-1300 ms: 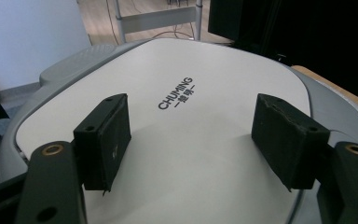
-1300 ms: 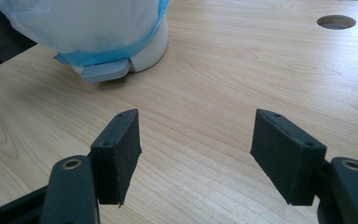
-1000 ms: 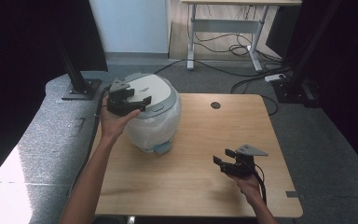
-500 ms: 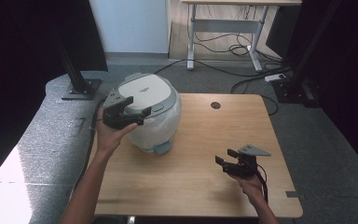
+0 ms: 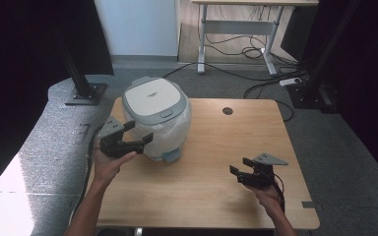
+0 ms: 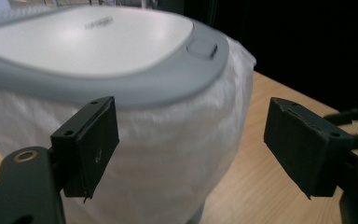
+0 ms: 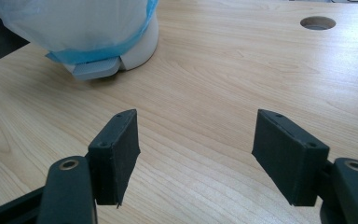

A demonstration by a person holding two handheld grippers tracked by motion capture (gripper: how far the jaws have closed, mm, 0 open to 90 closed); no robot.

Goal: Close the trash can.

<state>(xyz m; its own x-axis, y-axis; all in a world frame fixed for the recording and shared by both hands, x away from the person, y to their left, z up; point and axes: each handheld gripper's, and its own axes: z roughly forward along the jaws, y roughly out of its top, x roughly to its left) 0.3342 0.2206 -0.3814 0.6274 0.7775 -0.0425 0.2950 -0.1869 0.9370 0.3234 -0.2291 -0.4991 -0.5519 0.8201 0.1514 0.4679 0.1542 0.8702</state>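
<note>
Wooden table (image 5: 211,196) edge beside bin (image 5: 156,118)

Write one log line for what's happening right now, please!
left gripper: open, beside bin, not gripping | right gripper: open, empty, over table | bin: lid closed, white bag around body

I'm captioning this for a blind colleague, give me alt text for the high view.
A small lidded bin lined with a white bag stands on a wooden table. The open left gripper hovers at its side; the open right gripper rests apart, nearer the table's front edge.
</note>
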